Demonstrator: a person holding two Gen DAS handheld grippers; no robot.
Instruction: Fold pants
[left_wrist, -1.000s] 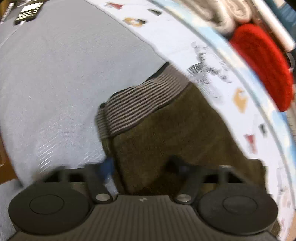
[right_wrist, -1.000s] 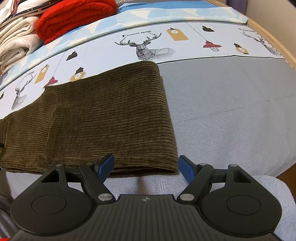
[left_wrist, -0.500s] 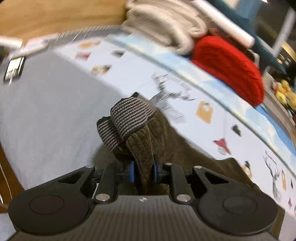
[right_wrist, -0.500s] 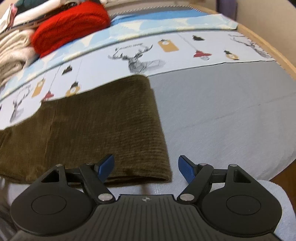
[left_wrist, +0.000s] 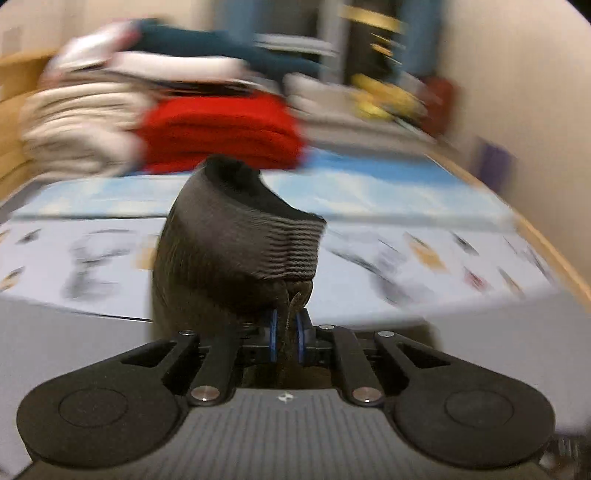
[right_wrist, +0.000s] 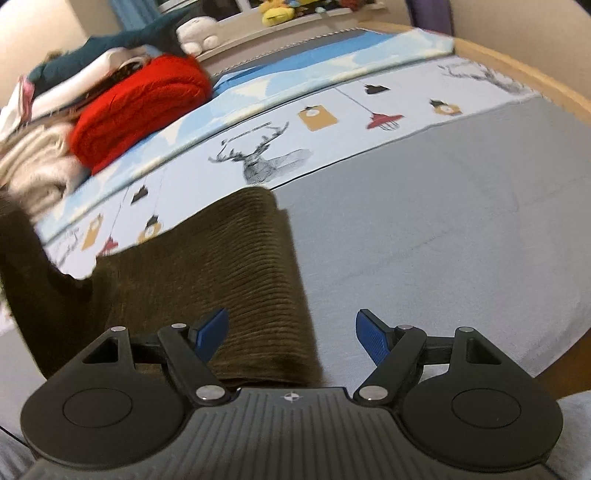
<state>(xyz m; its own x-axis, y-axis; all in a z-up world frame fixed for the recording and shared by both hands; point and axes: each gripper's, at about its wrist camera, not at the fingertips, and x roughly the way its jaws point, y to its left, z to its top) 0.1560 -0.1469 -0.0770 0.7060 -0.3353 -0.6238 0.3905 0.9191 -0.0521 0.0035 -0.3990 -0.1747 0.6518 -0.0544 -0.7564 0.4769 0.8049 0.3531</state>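
While the left tool (left_wrist: 285, 339) is clamped tight on the waist end of the pants (right_wrist: 207, 280), with a pinch of corduroy between its blue pads (left_wrist: 273, 338) and the striped waistband (left_wrist: 258, 240) bulging up at 12 o'clock off the tool, the right tool (right_wrist: 291, 334) hangs with its jaws spread wide and nothing between them. Left view is motion-blurred, so fine detail there is unreliable. Pants location: lower legs lie flat on the bed (right_wrist: 443, 229), hem edge (right_wrist: 291, 266) sitting where the printed deer sheet (right_wrist: 266, 162) meets the grey cover; the waist end is lifted clear, and in the right view the cloth climbs toward 9 o'clock out of frame. Long axis of the flat part runs roughly 9 to 3 across the right view, hem at the 3 o'clock end. Key relation: the hem corner sits just ahead of the right tool, from 12 toward 11 o'clock, its left pad (right_wrist: 212, 332) over cloth and its right pad (right_wrist: 371, 334) over bare grey cover. So the right hand is the nearer one to the hem, and the left owns the waist. My read: the fold is waist-over-to-hem, so the left would travel toward 3 o'clock along that axis while the right pins or squares the hem. Risk: the hem drags if left unpinned. Folded red knit (right_wrist: 140, 110) and cream stack (right_wrist: 37, 166) at 10 o'clock are well apart.
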